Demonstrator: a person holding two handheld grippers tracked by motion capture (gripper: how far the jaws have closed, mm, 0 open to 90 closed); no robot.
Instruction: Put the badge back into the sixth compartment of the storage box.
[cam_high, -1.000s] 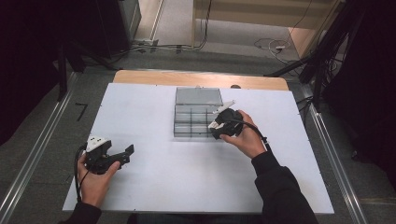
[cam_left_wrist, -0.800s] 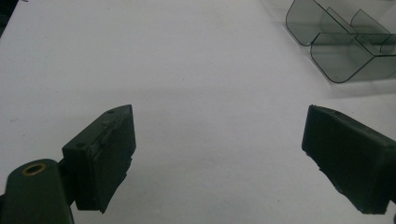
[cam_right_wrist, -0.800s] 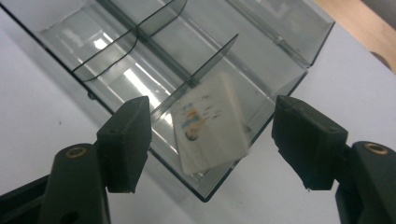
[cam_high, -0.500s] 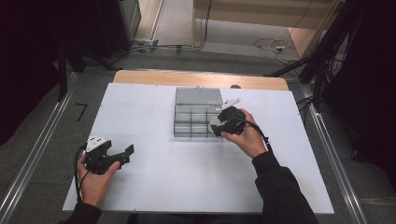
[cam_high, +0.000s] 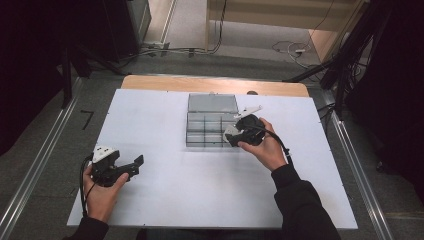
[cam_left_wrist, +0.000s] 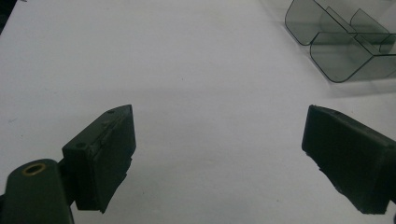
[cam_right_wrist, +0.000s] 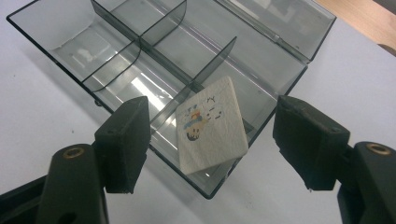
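While the right gripper (cam_right_wrist: 212, 140) hangs with its jaws spread wide and clamping nothing, a small white card (cam_right_wrist: 211, 125) lies directly ahead of it, between the two jaws in the right gripper view and apart from both. That card sits in the near corner compartment of the clear divided box (cam_right_wrist: 56, 21), propped at a tilt with its lower edge against the box's near wall and its upper edge leaning on a divider. Its long axis runs roughly along the line of the gripper's reach rather than across the gap, so the jaws would likely have to close on its two side edges. A small coloured print with a dark blob marks its face, and a few pen-like strokes sit above that; none of it is legible as writing, and no brand or label can be made out on the box. Seen from the high view, the right gripper (cam_high: 239, 134) rests at the box's (cam_high: 212, 104) right front corner, with the box's lid laid open on the far side. Well apart from the box, toward its front left, the left gripper (cam_high: 131, 166) also stands open and empty over the bare white table (cam_high: 200, 185), so the right hand is much the nearer to the card.
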